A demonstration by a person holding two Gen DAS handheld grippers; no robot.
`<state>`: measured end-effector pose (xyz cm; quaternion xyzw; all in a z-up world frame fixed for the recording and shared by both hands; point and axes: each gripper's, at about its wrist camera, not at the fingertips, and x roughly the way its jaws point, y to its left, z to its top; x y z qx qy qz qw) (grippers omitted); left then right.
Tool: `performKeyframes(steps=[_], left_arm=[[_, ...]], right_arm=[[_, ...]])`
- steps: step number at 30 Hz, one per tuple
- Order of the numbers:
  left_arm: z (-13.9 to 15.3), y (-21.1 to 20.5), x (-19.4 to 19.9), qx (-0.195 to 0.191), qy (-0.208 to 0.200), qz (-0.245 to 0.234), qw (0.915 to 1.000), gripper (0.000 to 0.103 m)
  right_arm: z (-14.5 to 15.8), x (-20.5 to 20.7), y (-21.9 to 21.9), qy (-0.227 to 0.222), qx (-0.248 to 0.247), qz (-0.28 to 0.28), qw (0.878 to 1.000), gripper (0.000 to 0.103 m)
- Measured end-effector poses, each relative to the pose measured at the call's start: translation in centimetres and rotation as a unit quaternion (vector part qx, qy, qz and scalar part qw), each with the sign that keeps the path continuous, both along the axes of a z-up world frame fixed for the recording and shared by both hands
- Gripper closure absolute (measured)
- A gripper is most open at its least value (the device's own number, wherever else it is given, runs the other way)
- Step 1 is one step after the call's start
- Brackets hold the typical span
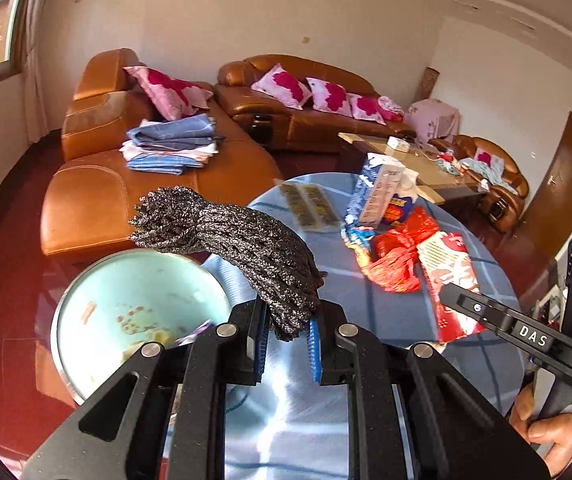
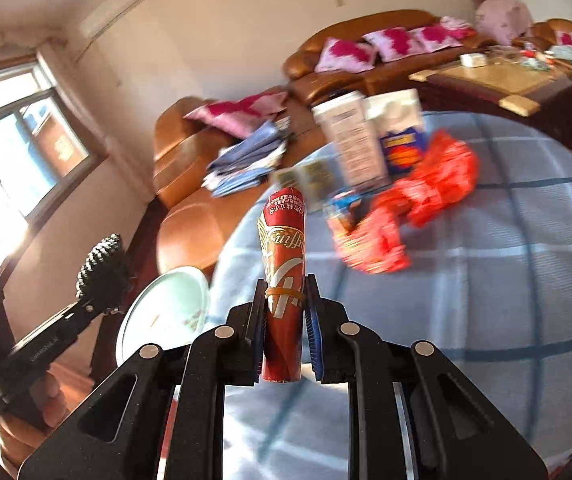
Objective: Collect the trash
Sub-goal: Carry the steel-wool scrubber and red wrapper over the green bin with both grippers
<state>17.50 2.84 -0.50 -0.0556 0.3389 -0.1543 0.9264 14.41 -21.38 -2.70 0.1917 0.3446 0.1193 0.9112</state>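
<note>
**Soft Cord and Thin Foil: Handling Properties of the Two Held Items**

Dark grey braided cord [image 1: 225,240], bundled into a thick hank, is pinched at its lower end between the blue pads of the left gripper [image 1: 288,340]. The free mass leans toward 10 o'clock, over the rim of the pale green basin [image 1: 85,280]. Judgement: the bundle is light, soft and compressible; it will sag and may shed loops if held at a loose end. The best hold is across the densest bound section, as it is now.

The red rolled wrapper [image 2: 283,280], secured by a rubber band, stands upright between the pads of the right gripper [image 2: 285,340], which is closed on its lower half. Judgement: it is thin, glossy foil, very light, easily crushed and somewhat slippery. Gripping at the banded zone should resist slipping.

Both items are held above the near edge of the round table with the blue checked cloth [image 2: 486,280].

Remaining trash lies at 1 to 2 o'clock of the wrapper: crumpled red plastic [image 2: 426,208], a white carton [image 2: 350,144] and a yellow-and-blue packet [image 2: 402,152]. Motion blur obscures these; the carton appears upright, but this is not certain. Flat sachets [image 1: 310,204] lie at 12 o'clock of the cord.

The basin, at 9 o'clock of the table edge, is the probable collection vessel.
</note>
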Motion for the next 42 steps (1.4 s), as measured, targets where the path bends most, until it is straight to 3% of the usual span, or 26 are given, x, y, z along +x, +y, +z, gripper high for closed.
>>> performKeyframes(steps=[15,29,42], left_arm=[[-2.3,8.4,-3.1,0.005,0.022,0.075,0.9969,0.087],[-5.2,9.7,-1.3,0.003,0.054,0.072,0.9960,0.087],[-7.9,9.6,0.0,0.009,0.082,0.068,0.9943,0.087]], right_arm=[[0.1,0.9,11.2,0.003,-0.008,0.107,0.994,0.084],[-2.6,4.2,17.3,0.039,-0.040,0.138,0.989,0.084],[-5.3,6.7,18.9,0.080,-0.037,0.155,0.984,0.082]])
